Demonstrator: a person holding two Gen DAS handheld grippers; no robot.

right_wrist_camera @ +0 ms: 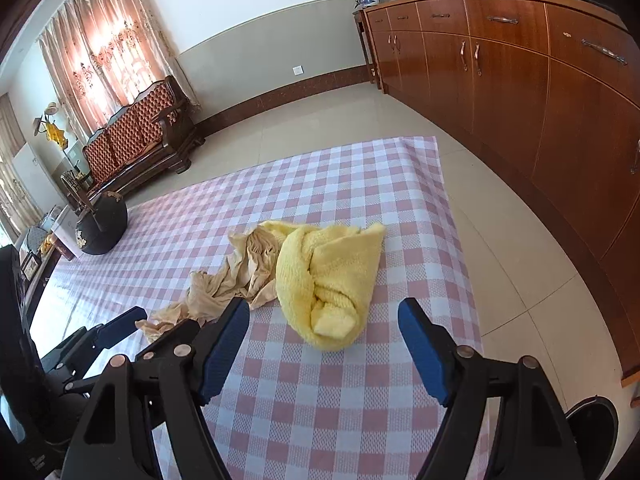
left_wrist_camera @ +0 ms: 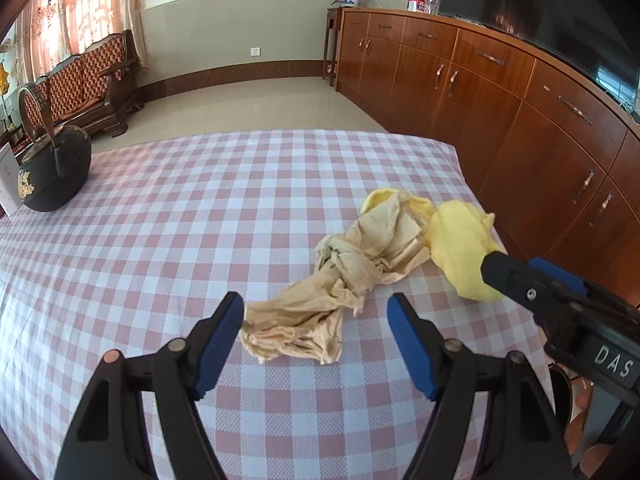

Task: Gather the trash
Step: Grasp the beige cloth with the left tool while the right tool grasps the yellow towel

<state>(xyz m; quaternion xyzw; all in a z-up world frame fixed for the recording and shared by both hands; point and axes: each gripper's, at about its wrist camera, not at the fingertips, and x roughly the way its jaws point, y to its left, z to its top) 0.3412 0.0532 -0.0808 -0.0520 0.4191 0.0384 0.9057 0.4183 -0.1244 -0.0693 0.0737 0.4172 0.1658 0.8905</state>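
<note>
A crumpled beige cloth (left_wrist_camera: pixel 352 268) lies on the pink-checked tablecloth (left_wrist_camera: pixel 180 220), tangled at its far end with a yellow towel (left_wrist_camera: pixel 460 240). My left gripper (left_wrist_camera: pixel 316 312) is open, and the cloth's near end lies between its blue pads without touching them. In the right wrist view the yellow towel (right_wrist_camera: pixel 328 268) is bunched in a roll beside the beige cloth (right_wrist_camera: pixel 240 268). My right gripper (right_wrist_camera: pixel 324 312) is open around the towel's near end, pads apart from it. Each gripper shows in the other's view: the right gripper (left_wrist_camera: pixel 520 266) at the towel, the left gripper (right_wrist_camera: pixel 164 322) by the cloth's tail.
A black round teapot (left_wrist_camera: pixel 52 172) stands at the table's far left corner. The table's right edge (right_wrist_camera: pixel 452 220) runs close to the towel, with tiled floor beyond. Wooden cabinets (left_wrist_camera: pixel 480 92) line the right wall. A dark round object (right_wrist_camera: pixel 592 428) sits low at the right.
</note>
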